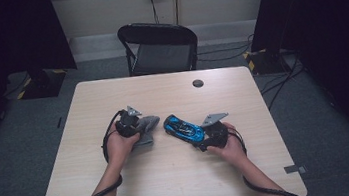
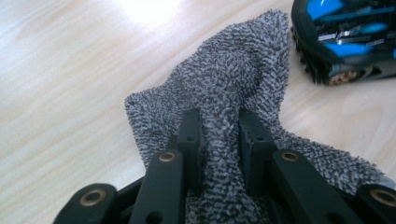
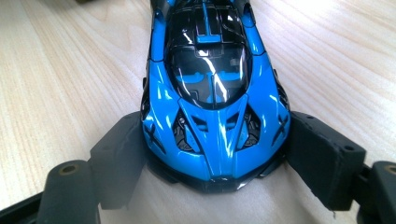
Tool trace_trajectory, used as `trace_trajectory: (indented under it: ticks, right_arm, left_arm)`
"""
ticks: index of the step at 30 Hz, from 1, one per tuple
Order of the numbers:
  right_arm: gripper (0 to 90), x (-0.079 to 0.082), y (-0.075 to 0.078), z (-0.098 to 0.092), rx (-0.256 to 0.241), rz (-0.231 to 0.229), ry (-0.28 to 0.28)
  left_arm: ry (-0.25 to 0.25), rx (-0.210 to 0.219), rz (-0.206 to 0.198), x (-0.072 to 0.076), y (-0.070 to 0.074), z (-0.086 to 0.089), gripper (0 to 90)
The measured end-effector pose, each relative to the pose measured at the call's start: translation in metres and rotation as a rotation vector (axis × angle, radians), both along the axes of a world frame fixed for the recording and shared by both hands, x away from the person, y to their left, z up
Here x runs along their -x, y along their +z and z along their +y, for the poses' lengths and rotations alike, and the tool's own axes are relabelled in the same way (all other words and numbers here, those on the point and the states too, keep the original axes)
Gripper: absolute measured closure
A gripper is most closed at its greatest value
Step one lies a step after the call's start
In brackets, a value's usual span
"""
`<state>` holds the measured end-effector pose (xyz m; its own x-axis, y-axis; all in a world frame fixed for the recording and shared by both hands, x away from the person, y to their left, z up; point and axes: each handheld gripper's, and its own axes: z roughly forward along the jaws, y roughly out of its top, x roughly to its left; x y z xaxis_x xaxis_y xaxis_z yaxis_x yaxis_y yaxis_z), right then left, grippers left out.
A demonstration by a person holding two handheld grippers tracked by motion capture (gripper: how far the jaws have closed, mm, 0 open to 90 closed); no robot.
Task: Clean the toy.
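Pale wooden table (image 1: 172,179) under me: my right gripper (image 1: 207,139) clamps the blue toy car (image 1: 184,128) at one end, my left gripper (image 1: 135,124) pinches the grey cloth (image 1: 147,129) just left of it. Wiping looks next; I'd bring cloth onto the bodywork.

Blue toy car (image 3: 212,93) (nose nearest) clamped between hand-held gripper (image 3: 215,158) jaws

The room is dark around the bright table (image 1: 182,177). Light shines on the blue toy car (image 3: 212,93). Close parts look blurry.

toy car (image 2: 345,42) cropped at frame edge
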<state>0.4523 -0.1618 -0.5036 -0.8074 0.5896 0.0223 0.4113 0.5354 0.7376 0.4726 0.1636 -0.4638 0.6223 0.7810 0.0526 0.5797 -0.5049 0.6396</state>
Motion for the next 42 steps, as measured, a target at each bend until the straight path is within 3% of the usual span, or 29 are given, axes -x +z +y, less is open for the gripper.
trace_trajectory:
  ticks: [3,7,13,16,22,23,29,33,36,42]
  right_arm:
    - [21.4,-0.002,0.002,-0.003,-0.015,0.04,-0.005]
    - [21.3,-0.002,0.006,-0.005,-0.013,0.041,0.002]
    - [22.1,-0.001,0.018,-0.006,-0.018,0.01,0.005]
    - [23.9,-0.003,0.032,-0.008,-0.062,-0.007,-0.003]
    - [29.2,-0.009,0.042,0.002,-0.065,-0.02,0.02]
    - [32.1,-0.014,0.043,0.011,-0.039,-0.031,0.037]
    - [38.4,-0.026,0.035,0.031,0.009,0.0,0.066]
    - [38.7,-0.03,0.03,0.038,0.002,0.018,0.068]
    - [40.7,-0.031,0.026,0.042,0.029,0.0,0.071]
    - [41.6,-0.031,0.023,0.041,0.004,-0.011,0.065]
  left_arm:
    - [-0.012,-0.012,-0.002,0.003,-0.002,0.0,73.8]
    - [-0.013,-0.005,-0.005,0.006,-0.002,0.0,73.8]
    - [-0.013,-0.001,-0.014,0.008,0.001,0.0,73.9]
    - [-0.018,0.003,-0.018,0.012,0.002,0.001,73.9]
    - [-0.031,0.003,-0.023,0.015,0.003,0.0,73.9]
    - [-0.036,0.009,-0.021,0.017,0.003,-0.001,73.9]
    - [-0.052,0.023,-0.019,0.021,0.0,-0.001,74.0]
    - [-0.046,0.028,-0.019,0.023,-0.002,0.005,74.0]
    - [-0.044,0.027,-0.021,0.025,-0.004,0.008,74.0]
    - [-0.046,0.034,-0.025,0.026,-0.001,0.01,74.0]
